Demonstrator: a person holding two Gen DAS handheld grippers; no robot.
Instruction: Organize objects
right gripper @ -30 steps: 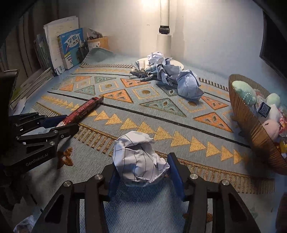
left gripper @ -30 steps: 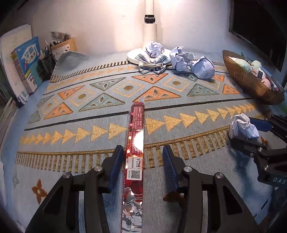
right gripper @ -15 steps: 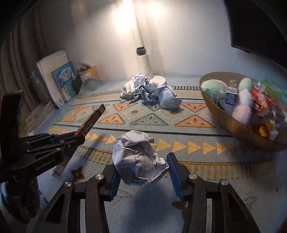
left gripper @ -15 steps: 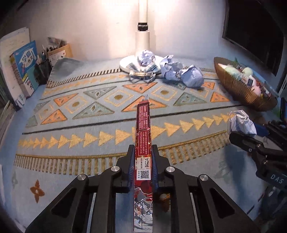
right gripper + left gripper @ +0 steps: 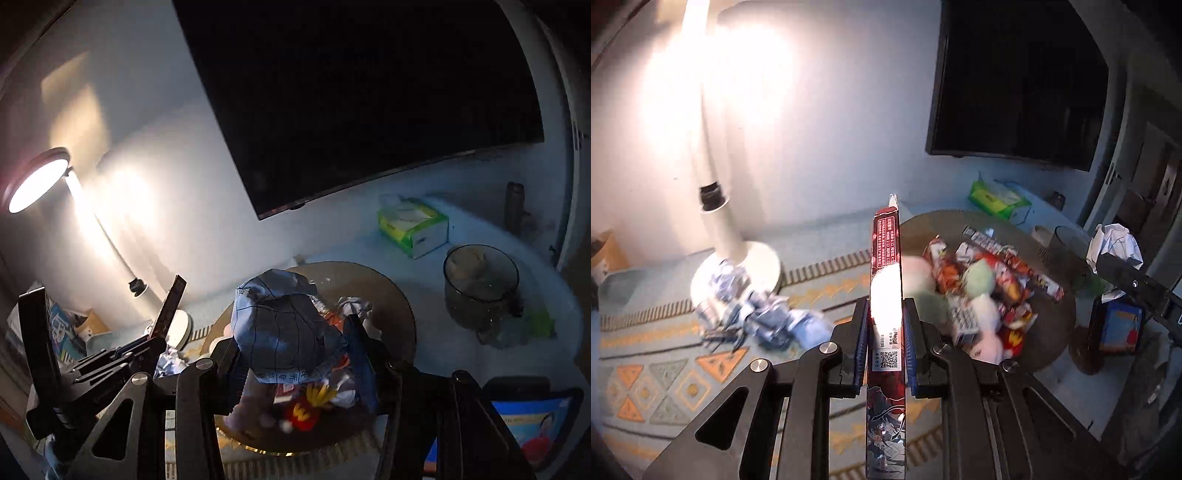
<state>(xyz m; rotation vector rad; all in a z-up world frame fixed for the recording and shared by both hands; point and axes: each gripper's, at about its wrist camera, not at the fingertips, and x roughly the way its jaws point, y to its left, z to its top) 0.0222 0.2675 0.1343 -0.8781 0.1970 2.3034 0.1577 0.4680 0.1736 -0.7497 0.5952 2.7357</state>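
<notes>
My left gripper (image 5: 885,314) is shut on a long, thin red box (image 5: 885,258), which it holds in the air with the far end out over the wicker bowl (image 5: 1054,332). The bowl holds plush toys and snack packets. My right gripper (image 5: 293,332) is shut on a crumpled ball of lined paper (image 5: 284,325), lifted above the same wicker bowl (image 5: 391,291). In the left wrist view the paper ball (image 5: 1113,245) and the right gripper's arm show at the right edge. In the right wrist view the red box (image 5: 170,306) rises from the left gripper at the lower left.
A lit desk lamp (image 5: 731,236) stands on the patterned mat (image 5: 653,373), with crumpled papers (image 5: 753,321) at its base. A dark monitor (image 5: 369,92) hangs on the wall. A green tissue box (image 5: 413,225), a glass jar (image 5: 480,284) and a blue-screened device (image 5: 532,421) are beyond and beside the bowl.
The left gripper closed on the red box and lifted it off the mat toward the bowl. The right gripper rose with the paper ball and swung over the bowl.
</notes>
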